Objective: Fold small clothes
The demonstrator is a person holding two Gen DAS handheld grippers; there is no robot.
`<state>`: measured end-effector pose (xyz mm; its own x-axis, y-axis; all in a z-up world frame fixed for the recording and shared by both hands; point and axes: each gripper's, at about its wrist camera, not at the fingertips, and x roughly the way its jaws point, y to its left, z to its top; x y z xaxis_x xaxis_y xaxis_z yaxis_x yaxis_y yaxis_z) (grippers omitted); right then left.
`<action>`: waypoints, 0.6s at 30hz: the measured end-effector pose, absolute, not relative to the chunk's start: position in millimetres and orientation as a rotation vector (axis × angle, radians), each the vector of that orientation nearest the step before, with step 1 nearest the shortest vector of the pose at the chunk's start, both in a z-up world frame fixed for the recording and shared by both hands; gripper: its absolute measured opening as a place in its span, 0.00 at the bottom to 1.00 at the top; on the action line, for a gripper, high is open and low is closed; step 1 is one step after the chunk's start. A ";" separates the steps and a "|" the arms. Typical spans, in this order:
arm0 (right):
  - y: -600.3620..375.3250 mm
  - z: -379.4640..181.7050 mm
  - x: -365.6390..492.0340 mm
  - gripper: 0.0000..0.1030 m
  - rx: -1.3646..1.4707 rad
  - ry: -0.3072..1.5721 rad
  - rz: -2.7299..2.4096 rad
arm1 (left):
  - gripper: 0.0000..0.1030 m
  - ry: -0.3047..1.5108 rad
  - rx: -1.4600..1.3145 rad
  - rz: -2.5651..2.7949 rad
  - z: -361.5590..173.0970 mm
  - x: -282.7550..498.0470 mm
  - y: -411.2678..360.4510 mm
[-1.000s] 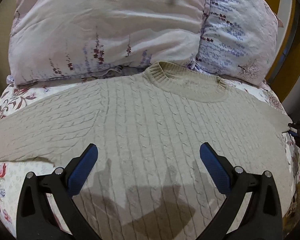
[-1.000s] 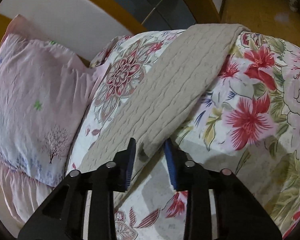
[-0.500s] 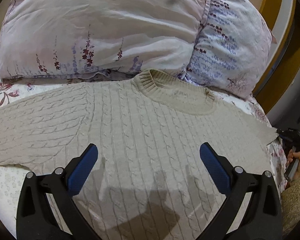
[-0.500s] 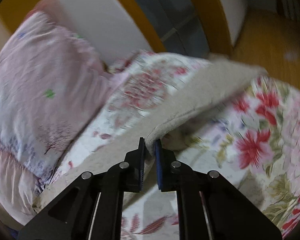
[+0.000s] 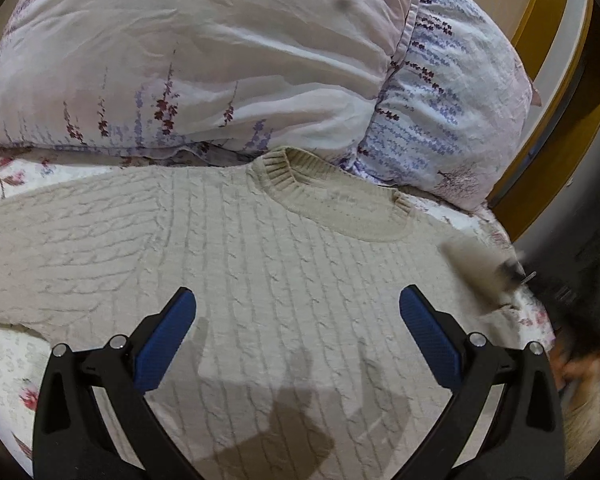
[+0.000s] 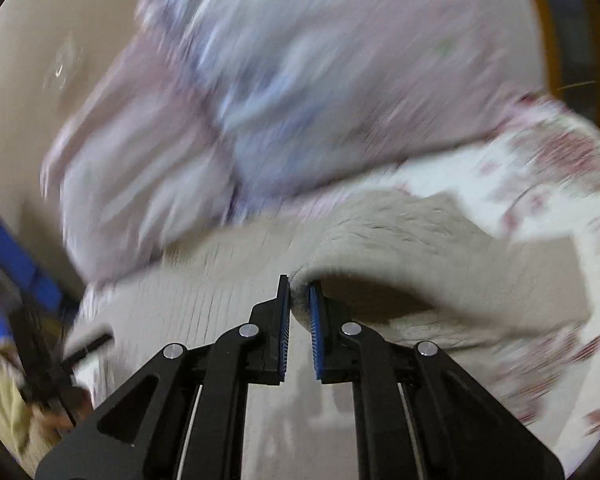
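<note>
Sleeve grab is done: right gripper (image 6: 299, 304) now has its pads clamped on the edge of the sweater's right sleeve (image 6: 380, 232). A second ago those jaws stood apart around the flat sleeve lying out over the floral bedspread (image 6: 540, 168); half a second ago they had pinched in, and now the sleeve is off the bed, arching up and over toward the sweater body (right wrist view is heavily motion-blurred, so exact landing spot can't be read).

Left gripper (image 5: 298, 312) is wide open, holding nothing, hovering above the sweater (image 5: 260, 264) chest, much as in both earlier frames; only the framing has tilted a little. Its shadow falls on the knit below it.

Sweater lies flat, collar toward the two pillows (image 5: 204, 52), left sleeve (image 5: 52, 236) stretched out flat to the picture's left. In the left wrist view a blurred beige strip (image 5: 472, 268) sits at the sweater's right edge, where before the sleeve ran straight off to the side. That is the lifted sleeve coming in.

My read: first fold is under way, sleeve across the torso. Next it needs laying flat on the chest before letting go. Risk: thick cable knit may bunch or spring back. The left sleeve is not yet folded.
</note>
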<state>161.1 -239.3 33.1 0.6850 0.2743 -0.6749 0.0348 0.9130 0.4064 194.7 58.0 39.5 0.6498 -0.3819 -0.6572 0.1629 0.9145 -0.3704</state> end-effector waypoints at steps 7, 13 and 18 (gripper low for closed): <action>-238.9 13.2 159.8 0.15 0.542 0.872 0.147 | 0.98 0.811 -0.354 -0.371 41.4 193.1 55.1; -286.3 11.0 146.4 0.46 0.774 0.815 0.073 | 0.98 0.836 -0.422 -0.420 41.2 197.8 47.8; -326.0 7.0 138.4 0.46 0.912 0.746 -0.080 | 0.98 0.840 -0.443 -0.434 41.7 199.2 45.1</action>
<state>138.4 -326.0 7.0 0.7495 0.2399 -0.6170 0.3656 0.6271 0.6878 199.2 45.1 41.7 0.5922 -0.5291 -0.6077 0.1896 0.8246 -0.5330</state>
